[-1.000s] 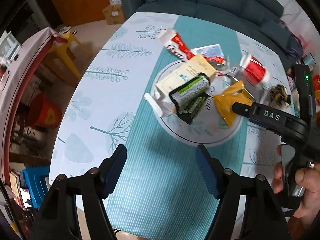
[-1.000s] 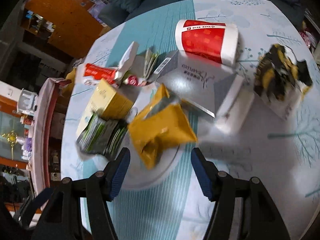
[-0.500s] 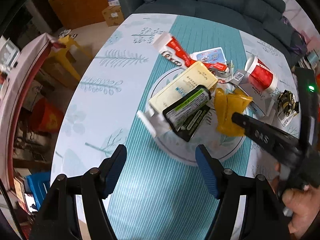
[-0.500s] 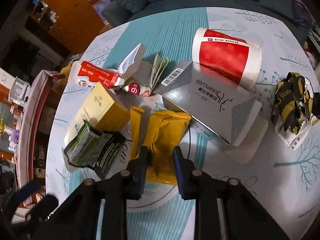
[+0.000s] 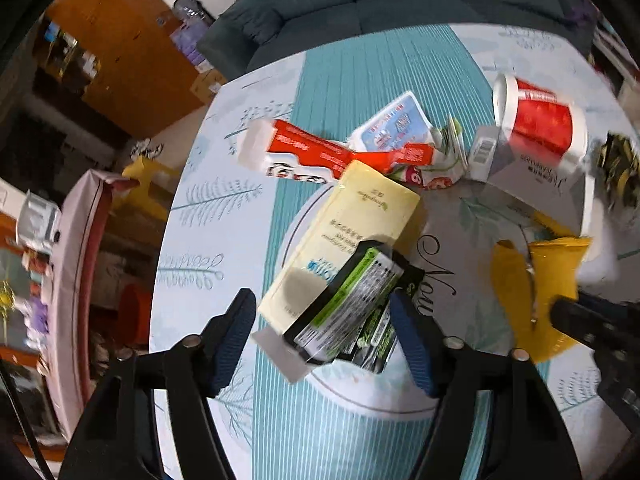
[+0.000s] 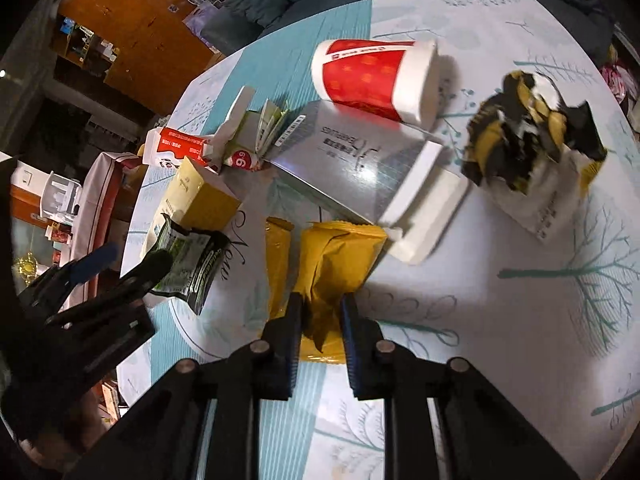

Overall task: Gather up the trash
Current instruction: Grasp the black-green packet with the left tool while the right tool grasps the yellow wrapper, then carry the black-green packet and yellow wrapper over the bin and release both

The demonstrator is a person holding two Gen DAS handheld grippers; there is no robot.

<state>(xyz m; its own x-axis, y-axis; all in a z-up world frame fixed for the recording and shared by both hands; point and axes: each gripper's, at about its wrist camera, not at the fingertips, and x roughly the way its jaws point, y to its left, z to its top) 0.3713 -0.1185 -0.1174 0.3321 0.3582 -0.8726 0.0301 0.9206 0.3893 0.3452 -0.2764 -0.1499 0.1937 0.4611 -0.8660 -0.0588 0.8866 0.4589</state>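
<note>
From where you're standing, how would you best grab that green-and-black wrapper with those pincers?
Take the green-and-black wrapper across its narrow width at the near end, coming down from above. It lies flat, propped on the pale yellow box, with its long sides running away from the left gripper, whose jaws already straddle it and are closing without pressing it yet.

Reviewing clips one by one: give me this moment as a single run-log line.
right tongs: closing on crumpled yellow plastic wrapper | left tongs: closing around green-black foil packet, pads clear | stage: grasping

Bare tablecloth [image 6: 500, 340] lies open at right; grey box [image 6: 360, 168] and, seemingly, red cup [image 6: 372, 76] crowd beyond.
</note>
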